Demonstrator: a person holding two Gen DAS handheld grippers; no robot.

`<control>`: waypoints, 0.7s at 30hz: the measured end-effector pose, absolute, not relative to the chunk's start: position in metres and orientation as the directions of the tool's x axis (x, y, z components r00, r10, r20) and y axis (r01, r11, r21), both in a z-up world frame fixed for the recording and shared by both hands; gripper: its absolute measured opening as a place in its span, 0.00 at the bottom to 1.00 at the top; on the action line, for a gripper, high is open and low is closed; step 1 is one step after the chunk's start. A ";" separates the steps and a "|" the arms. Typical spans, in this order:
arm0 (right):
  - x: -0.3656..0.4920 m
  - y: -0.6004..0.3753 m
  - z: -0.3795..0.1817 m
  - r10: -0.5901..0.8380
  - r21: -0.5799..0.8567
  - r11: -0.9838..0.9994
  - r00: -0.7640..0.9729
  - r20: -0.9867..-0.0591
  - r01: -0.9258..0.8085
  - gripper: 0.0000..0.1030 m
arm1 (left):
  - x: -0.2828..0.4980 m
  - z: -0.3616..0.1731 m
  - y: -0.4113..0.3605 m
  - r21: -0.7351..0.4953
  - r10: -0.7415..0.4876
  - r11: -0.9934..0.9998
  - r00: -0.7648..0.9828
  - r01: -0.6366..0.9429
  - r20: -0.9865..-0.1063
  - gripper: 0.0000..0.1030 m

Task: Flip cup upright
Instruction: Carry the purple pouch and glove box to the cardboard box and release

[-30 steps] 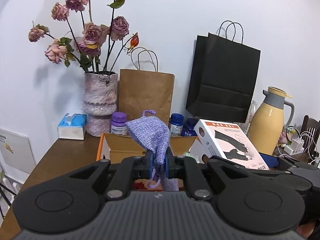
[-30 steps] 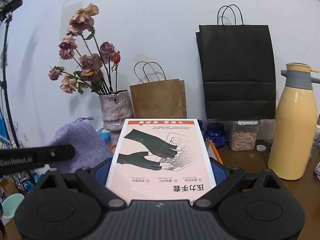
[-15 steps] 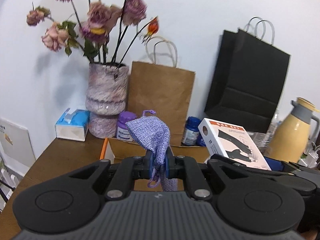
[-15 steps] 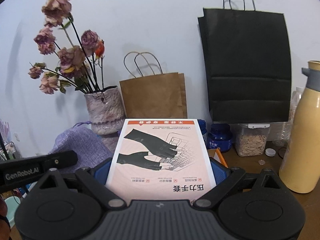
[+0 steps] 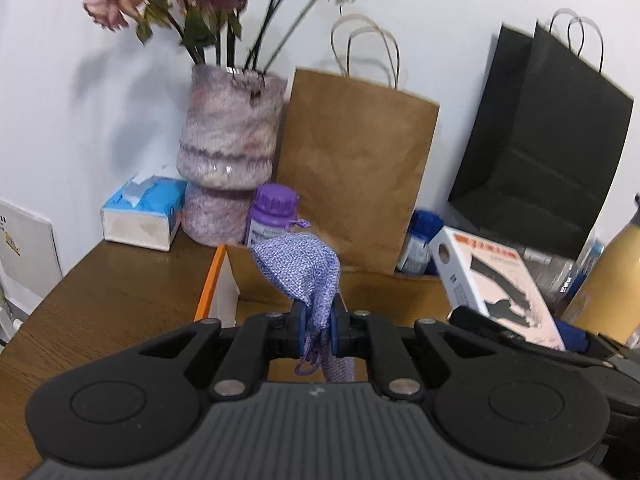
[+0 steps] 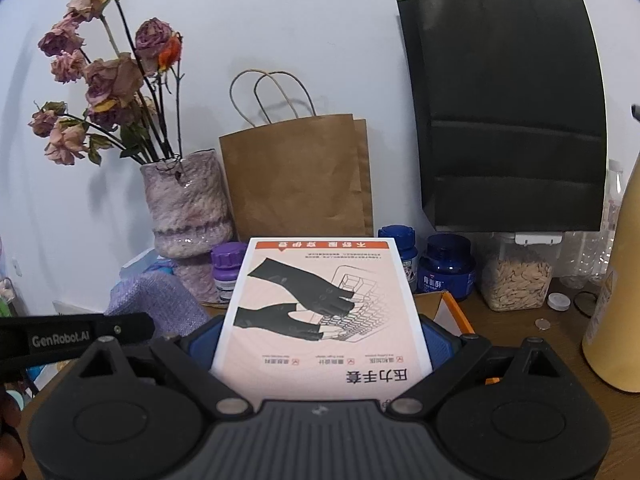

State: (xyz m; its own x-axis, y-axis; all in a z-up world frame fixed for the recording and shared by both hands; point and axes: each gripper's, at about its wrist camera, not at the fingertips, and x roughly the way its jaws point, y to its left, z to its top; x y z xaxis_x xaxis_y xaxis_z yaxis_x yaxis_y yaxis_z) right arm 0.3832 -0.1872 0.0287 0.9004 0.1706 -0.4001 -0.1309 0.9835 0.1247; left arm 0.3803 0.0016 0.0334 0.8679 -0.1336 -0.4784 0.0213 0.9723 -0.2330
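While left hand-held gripper (image 5: 316, 326) pinches purple pouch (image 5: 300, 264), right (image 6: 320, 344) clamps glove box (image 6: 324, 312).

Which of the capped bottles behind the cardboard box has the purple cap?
The purple-capped bottle, standing right beside the vase. The other two bottles, further right, have blue caps.

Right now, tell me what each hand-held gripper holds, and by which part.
Left hand-held gripper: purple woven pouch, pinched near its drawstring neck. Right hand-held gripper: glove box, clamped across its long sides.
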 end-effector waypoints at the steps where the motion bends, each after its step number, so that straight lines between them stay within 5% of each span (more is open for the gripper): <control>1: 0.384 -0.188 0.026 0.172 0.127 0.983 0.902 -0.396 -0.132 0.93 | 0.382 0.032 0.002 -0.237 -0.137 0.971 0.866 0.022 -0.481 0.11; 15: 0.396 -0.186 0.011 0.157 0.090 0.987 0.880 -0.448 -0.130 0.93 | 0.392 0.017 -0.001 -0.182 -0.100 0.983 0.849 0.005 -0.519 0.14; 20: 0.400 -0.188 0.007 0.150 0.096 0.988 0.872 -0.466 -0.119 1.00 | 0.391 0.018 0.000 -0.161 -0.057 0.987 0.858 -0.029 -0.510 0.70; 21: 0.400 -0.189 0.007 0.145 0.098 0.989 0.874 -0.464 -0.112 1.00 | 0.390 0.018 0.000 -0.156 -0.051 0.987 0.861 -0.034 -0.506 0.75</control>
